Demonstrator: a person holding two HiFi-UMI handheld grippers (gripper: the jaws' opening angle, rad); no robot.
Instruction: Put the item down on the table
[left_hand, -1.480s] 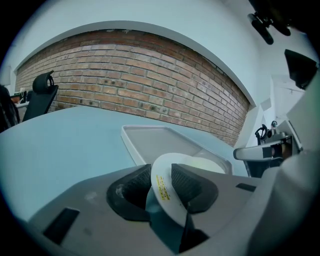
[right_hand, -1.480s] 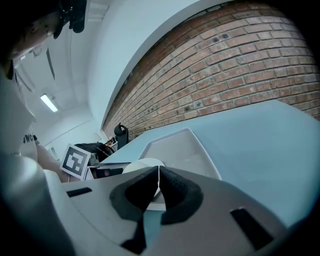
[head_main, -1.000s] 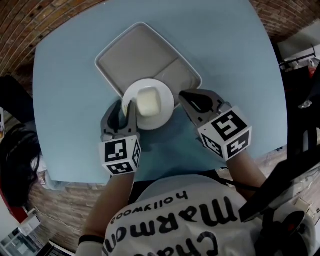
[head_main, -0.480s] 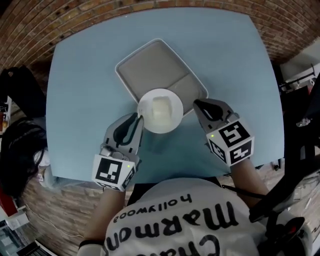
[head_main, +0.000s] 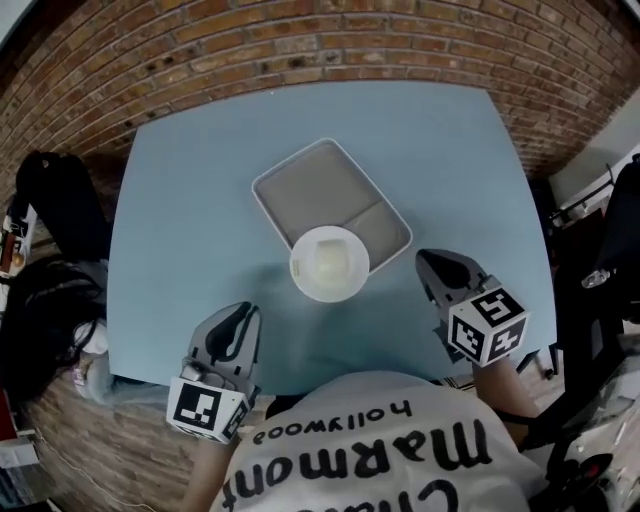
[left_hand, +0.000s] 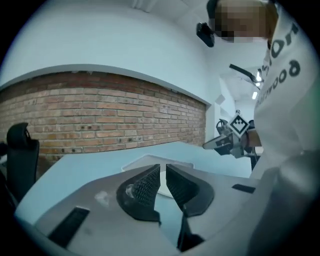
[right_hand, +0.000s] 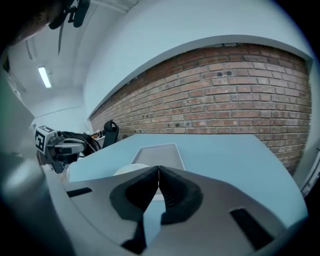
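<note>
Pale blue table (head_main: 180, 200) before a red brick wall (left_hand: 100, 115)

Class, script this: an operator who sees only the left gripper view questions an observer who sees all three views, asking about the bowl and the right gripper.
Operator: Where is the bowl?
Observer: Head view: the white bowl stands at the tray's near corner, apart from the left gripper and the right gripper.
Operator: Is the right gripper holding anything?
Observer: No; its own view shows its jaws together with nothing between.
</note>
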